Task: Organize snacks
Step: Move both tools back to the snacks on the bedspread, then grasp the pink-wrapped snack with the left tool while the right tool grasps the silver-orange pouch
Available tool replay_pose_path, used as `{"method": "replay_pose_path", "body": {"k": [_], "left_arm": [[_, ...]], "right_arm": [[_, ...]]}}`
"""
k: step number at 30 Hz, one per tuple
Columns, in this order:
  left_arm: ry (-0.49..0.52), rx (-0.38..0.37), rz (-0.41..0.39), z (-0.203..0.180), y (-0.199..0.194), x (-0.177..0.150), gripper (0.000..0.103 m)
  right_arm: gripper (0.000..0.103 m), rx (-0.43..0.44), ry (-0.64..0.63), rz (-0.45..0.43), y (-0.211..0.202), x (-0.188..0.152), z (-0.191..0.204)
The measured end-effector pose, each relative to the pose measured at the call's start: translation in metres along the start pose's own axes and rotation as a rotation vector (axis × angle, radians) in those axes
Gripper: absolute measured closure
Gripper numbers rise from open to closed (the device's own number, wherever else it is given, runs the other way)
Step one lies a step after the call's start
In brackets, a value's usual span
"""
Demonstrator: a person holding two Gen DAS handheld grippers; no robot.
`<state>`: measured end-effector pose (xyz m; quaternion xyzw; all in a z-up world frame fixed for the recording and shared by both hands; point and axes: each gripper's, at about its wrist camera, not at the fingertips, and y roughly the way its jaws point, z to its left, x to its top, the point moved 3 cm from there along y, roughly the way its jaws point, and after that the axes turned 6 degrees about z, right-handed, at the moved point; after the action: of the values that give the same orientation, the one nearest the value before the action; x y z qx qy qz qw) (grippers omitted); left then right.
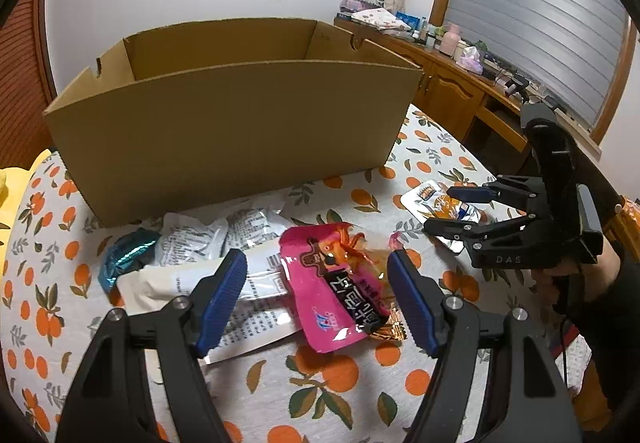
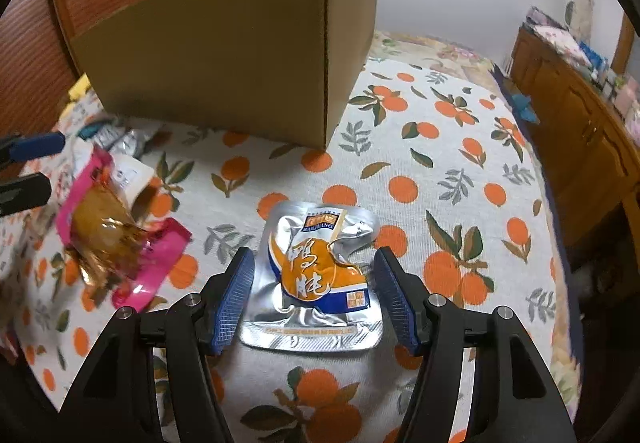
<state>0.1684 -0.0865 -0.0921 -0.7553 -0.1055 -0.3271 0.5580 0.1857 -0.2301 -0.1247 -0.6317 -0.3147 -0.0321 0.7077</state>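
Observation:
A pink snack packet (image 1: 334, 293) lies on the orange-patterned tablecloth, between the open jaws of my left gripper (image 1: 318, 295). It shows in the right wrist view too (image 2: 108, 239). A silver and orange snack pouch (image 2: 318, 275) lies between the open jaws of my right gripper (image 2: 314, 299); it also shows in the left wrist view (image 1: 436, 203), with the right gripper (image 1: 454, 209) over it. An open cardboard box (image 1: 232, 131) stands behind the snacks. White packets (image 1: 208, 235) and a blue foil packet (image 1: 126, 253) lie left of the pink one.
The tablecloth (image 2: 440, 171) covers the table. A wooden sideboard (image 2: 580, 123) with clutter stands to the right. A yellow object (image 1: 12, 187) sits at the left table edge. The box also stands in the right wrist view (image 2: 240, 59).

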Motion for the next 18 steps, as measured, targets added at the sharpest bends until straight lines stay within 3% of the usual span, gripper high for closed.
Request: {"method": "replay_pose_path", "body": {"k": [3,5,18], "left_arm": [[0.007,-0.003,0.007,-0.006,0.005,0.001,0.03],[0.013,-0.004,0.011,-0.011,0.009,0.003,0.03],[0.043,0.052,0.042,-0.027,0.031,0.004,0.028]], "right_arm": [[0.046,0.002,-0.022,0.01,-0.002,-0.002,0.001],[0.059,0.004,-0.023,0.011,-0.006,-0.005,-0.002],[0.06,0.025,0.002,-0.026,-0.017,-0.025,-0.007]]}}
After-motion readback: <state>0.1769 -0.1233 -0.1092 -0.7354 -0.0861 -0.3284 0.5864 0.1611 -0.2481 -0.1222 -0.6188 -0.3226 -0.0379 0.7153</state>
